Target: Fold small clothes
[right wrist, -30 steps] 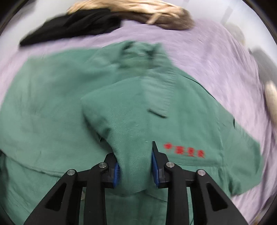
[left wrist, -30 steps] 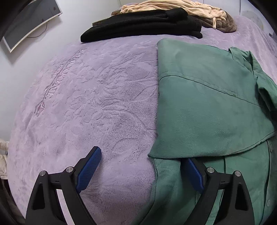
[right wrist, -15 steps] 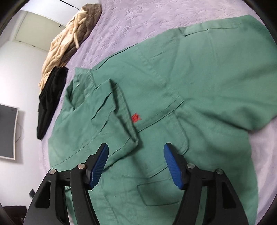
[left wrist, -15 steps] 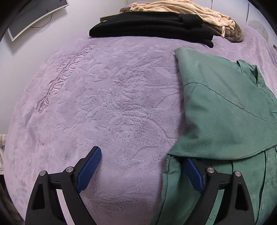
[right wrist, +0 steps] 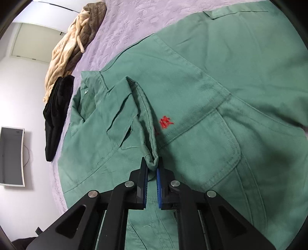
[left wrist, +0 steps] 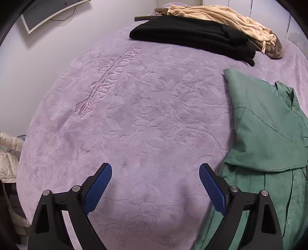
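A green work shirt [right wrist: 221,77] lies front up on the purple embossed blanket [left wrist: 134,115]. It has red embroidery [right wrist: 165,122] above a chest pocket [right wrist: 211,146]. One sleeve [right wrist: 123,107] is folded in across the chest. My right gripper [right wrist: 152,163] is shut on the corner of that sleeve's cuff, which bulges up between the blue pads. In the left wrist view the green shirt [left wrist: 265,134] fills the right edge, its side folded over. My left gripper [left wrist: 155,168] stands open above bare blanket just left of the shirt, holding nothing.
A folded black garment [left wrist: 192,36] and a crumpled beige one [left wrist: 221,15] lie at the far end of the bed. A screen [right wrist: 11,155] hangs on the white wall. A pale puffy jacket [left wrist: 7,159] sits beside the bed at the left.
My right gripper let go of the sleeve, opened, rolled, and shut again on the cuff's corner. My left gripper drifted left off the shirt's edge and stayed open.
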Motion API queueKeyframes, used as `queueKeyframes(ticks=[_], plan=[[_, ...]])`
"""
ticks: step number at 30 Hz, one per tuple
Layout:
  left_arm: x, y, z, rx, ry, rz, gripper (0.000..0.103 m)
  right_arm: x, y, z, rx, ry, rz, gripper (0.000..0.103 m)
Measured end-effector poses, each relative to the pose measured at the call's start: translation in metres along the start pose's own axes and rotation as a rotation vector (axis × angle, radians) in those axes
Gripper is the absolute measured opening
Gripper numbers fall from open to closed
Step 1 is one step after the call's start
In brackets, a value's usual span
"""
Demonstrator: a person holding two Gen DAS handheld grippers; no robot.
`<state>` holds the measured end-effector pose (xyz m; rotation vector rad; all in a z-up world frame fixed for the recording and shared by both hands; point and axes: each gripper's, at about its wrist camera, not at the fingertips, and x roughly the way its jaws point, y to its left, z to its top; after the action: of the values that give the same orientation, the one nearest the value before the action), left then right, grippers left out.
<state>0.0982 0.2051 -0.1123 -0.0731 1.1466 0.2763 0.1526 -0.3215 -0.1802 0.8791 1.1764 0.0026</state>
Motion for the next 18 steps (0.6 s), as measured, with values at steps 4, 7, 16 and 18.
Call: queueKeyframes(ticks=[4, 7, 16, 18], plan=[[0.001, -0.043, 0.009, 0.06, -0.035, -0.045, 0.093, -0.003, -0.004, -0.002, 0.003, 0.01, -0.043, 0.015], [0.015, -0.07, 0.014, 0.087, -0.02, -0.053, 0.093, -0.016, -0.002, -0.006, -0.049, 0.018, -0.079, 0.015], [0.036, -0.062, 0.011, 0.127, 0.05, 0.041, 0.094, -0.063, -0.024, -0.045, -0.092, 0.047, -0.064, 0.054], [0.029, -0.06, 0.012, 0.141, 0.056, 0.079, 0.094, -0.071, -0.03, -0.054, -0.076, 0.056, -0.05, 0.055]])
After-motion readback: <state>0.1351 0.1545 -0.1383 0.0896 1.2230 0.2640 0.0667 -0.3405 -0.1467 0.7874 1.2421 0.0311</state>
